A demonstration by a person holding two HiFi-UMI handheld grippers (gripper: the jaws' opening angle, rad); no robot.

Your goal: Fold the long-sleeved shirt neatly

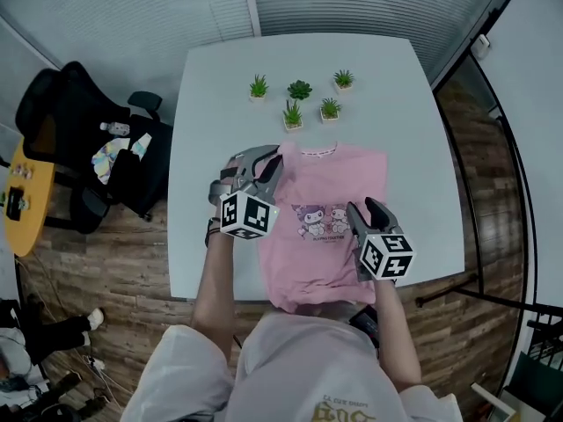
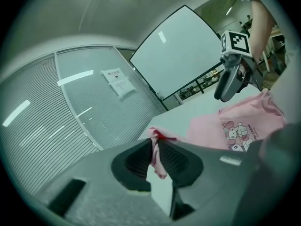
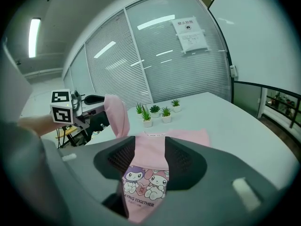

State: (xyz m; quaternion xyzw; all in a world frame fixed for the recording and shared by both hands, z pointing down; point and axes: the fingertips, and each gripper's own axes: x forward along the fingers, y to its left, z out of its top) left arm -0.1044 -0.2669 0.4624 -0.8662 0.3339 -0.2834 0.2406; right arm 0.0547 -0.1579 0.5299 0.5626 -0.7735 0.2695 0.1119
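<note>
Lighting even, cool, bright; long white ceiling strip lamp [image 3: 34, 36] glares upper left. Shadows soft. Gripper views: fisheye bending, black corners, near foreground blurred.

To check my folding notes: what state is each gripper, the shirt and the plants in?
left gripper: shut on an edge of the pink shirt, held above the table
right gripper: open, nothing held, over the shirt
pink shirt: print up on the table, one edge raised
potted plants: upright
</note>
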